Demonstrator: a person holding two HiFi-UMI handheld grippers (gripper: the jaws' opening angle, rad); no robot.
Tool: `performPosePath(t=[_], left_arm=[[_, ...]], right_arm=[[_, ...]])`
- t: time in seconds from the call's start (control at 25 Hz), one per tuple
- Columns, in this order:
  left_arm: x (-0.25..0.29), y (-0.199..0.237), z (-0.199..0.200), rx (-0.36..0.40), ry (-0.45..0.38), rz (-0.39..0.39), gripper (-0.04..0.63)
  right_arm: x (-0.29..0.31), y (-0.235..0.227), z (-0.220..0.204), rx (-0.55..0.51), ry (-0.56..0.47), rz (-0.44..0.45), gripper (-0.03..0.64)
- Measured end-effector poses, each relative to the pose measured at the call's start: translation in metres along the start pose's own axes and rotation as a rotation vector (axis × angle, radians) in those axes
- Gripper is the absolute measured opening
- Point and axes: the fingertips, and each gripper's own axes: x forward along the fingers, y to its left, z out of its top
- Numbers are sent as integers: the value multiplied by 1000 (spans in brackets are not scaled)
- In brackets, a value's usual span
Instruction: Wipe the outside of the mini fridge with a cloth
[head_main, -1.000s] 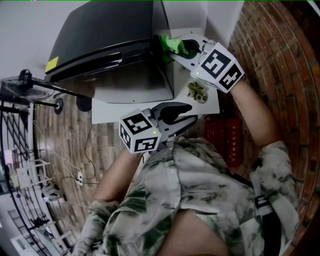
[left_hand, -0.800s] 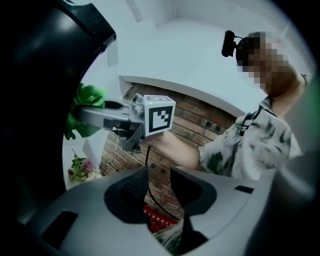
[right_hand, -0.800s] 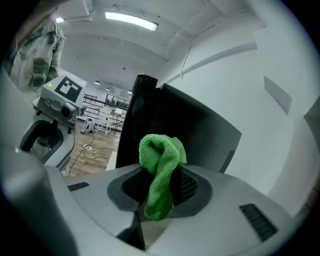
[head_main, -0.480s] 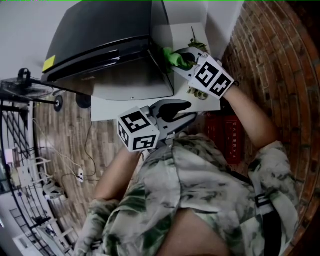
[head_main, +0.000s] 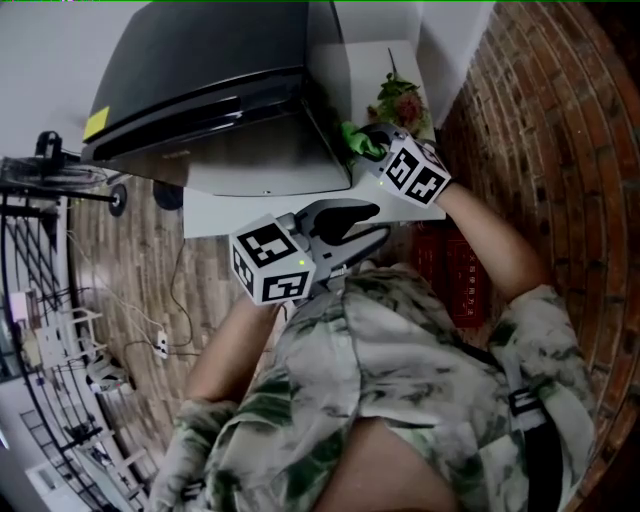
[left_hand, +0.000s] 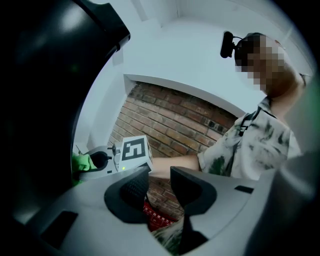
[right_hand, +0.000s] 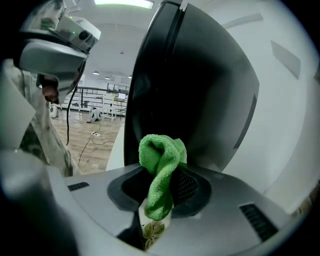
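Head view: I look steeply down on a black mini fridge (head_main: 200, 90) filling the frame from 10 to 12 o'clock, standing on a white stand (head_main: 230, 215) beside a brick wall. My right gripper (head_main: 368, 145) sits at 1 o'clock, jaws clamped on a bunched green cloth (head_main: 352, 135) that meets the fridge's right side near its front corner. I cannot tell whether it presses the panel or only brushes it. A small potted plant (head_main: 400, 100) stands just behind that gripper. My left gripper (head_main: 358, 228) hangs near the centre, below the fridge's front edge and well apart from the cloth. Left gripper view: its jaws are spread, with nothing between them but brick wall and sleeve. The fridge is a dark mass from 9 to 11 o'clock. Right gripper view: the cloth stands up between the pinching jaws, its folded top leaning toward 12 o'clock, where the glossy black side panel rises tall and upright. I judge the right hand is the one to wipe, pushing forward and running along that panel.
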Motion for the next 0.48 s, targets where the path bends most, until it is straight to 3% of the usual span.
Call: performPosePath(t=[0.48], left_arm=[[-11, 10, -6, -15, -10, 25, 137]], right_arm=[[33, 14, -61, -3, 152, 15, 112]])
